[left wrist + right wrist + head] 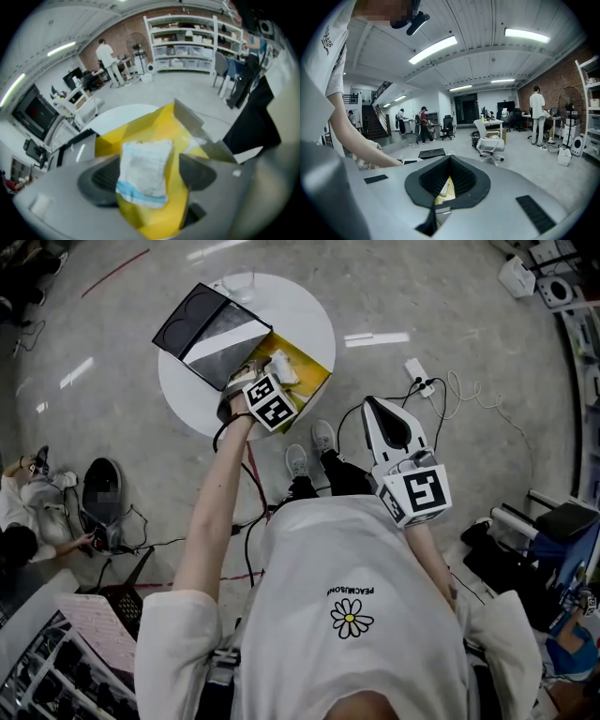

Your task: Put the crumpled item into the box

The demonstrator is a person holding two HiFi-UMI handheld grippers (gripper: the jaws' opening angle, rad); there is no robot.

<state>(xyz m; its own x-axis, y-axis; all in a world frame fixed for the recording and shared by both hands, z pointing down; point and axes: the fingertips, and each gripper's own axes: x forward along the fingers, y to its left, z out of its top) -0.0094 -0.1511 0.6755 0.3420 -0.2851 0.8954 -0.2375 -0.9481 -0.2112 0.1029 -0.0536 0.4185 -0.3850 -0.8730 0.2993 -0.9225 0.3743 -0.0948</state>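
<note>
The crumpled item, a white wad with a blue band, sits between the jaws of my left gripper over the open yellow box on the round white table. In the left gripper view the crumpled item leans against the left pad, and a gap separates it from the right pad. My left gripper stands open, with the box's yellow inside below it. My right gripper hangs off the table near my right side. Its tips meet with nothing held, and the right gripper points toward the box.
The box's black and grey lid lies folded open toward the table's far left. A power strip and cables lie on the floor right of the table. My shoes stand at the table's near edge. A laptop sits at the lower left.
</note>
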